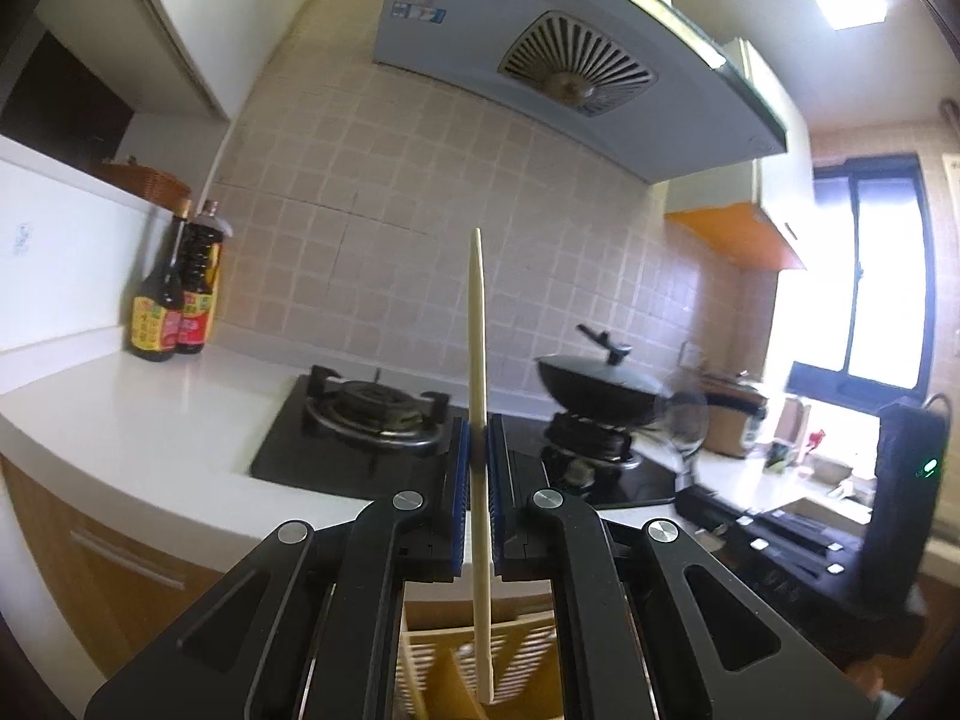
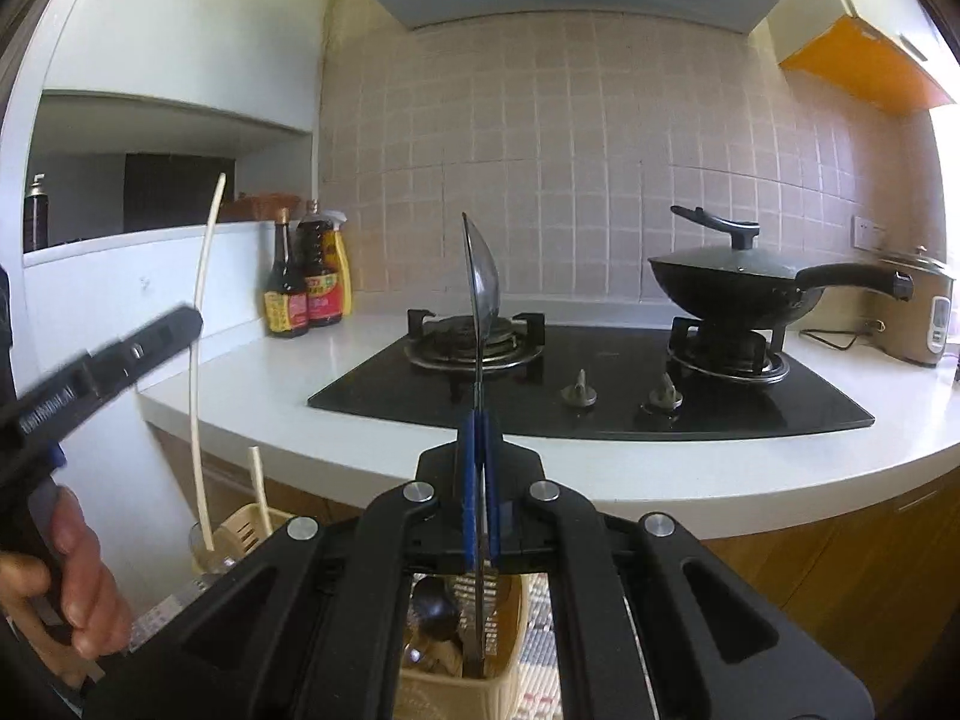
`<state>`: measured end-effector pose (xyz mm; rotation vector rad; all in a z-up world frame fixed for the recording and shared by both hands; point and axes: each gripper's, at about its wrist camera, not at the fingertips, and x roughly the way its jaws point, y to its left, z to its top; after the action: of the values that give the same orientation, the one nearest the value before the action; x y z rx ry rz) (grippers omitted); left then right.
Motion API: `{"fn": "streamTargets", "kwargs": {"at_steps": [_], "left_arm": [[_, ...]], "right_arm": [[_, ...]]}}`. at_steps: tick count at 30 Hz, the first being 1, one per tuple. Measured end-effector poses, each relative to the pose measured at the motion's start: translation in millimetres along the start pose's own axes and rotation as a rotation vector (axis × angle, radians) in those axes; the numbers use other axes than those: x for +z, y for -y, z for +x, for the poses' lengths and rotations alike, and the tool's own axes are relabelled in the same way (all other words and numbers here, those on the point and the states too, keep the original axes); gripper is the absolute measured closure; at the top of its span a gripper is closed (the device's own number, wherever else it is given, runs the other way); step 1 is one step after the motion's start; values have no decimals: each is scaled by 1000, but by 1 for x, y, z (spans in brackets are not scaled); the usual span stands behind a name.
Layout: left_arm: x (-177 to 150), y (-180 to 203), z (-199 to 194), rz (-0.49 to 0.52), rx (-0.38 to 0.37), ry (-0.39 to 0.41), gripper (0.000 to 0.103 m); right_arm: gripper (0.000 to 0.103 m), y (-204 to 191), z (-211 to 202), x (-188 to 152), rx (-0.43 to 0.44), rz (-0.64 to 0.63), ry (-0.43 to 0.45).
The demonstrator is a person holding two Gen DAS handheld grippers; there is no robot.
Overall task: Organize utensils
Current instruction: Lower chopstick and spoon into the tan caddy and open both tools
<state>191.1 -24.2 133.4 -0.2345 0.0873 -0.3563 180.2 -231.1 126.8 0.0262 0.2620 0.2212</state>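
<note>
Chopstick [image 1: 478, 396], pale and slim, is standing upright in the centre of the left wrist view, and the left gripper [image 1: 478, 450] is clamping it, the blue-padded jaws drawn narrow against its sides. Its lower end is hanging over a cream slotted basket [image 1: 522, 648] at the bottom edge of that frame. In the right wrist view the same chopstick is showing at centre left, beside a person's hand [image 2: 66, 576] in the lower left corner.

The right gripper [image 2: 478, 480] is holding a dark spoon [image 2: 483, 288] edge-on in the middle of its frame, the jaws closed tight on the thin handle and the bowl pointing up. Below it a second basket [image 2: 510, 654] is carrying other utensils, blurred.

Behind both, a white table [image 2: 750, 480] is carrying a black gas hob [image 2: 600, 396]. A lidded wok [image 2: 732, 288] is sitting on the burner at the right of the frame. Sauce bottles [image 2: 306, 288] are standing at the left near the tiled wall [image 2: 570, 150], and a rice cooker [image 2: 918, 312] is sitting at the far right.
</note>
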Motion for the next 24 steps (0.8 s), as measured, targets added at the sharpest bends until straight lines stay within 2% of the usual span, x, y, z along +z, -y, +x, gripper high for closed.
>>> {"fn": "streamTargets", "kwargs": {"at_steps": [3,12,14,16,19,21,22,24], "left_arm": [[-13,-1,9,36,41,-12,99],[-32,-10,20,51,66,-22,99],[-37,-8,18,76,92,-12,99],[-41,-10,17,78,88,-19,98],[-45,-14,16,63,68,-35,98],[-46,-15,14,61,57,-47,92],[-46,-15,12,64,53,-55,86],[-46,-14,8,86,61,-68,83]], "right_arm": [[101,-1,9,-7,5,-8,4],[101,1,26,-33,29,5,-10],[101,1,25,-37,26,7,-6],[101,1,20,-42,12,11,8],[100,3,18,-46,43,16,-30],[95,6,13,-47,71,28,-58],[93,7,11,-46,71,31,-61],[93,13,3,-45,82,48,-77]]}}
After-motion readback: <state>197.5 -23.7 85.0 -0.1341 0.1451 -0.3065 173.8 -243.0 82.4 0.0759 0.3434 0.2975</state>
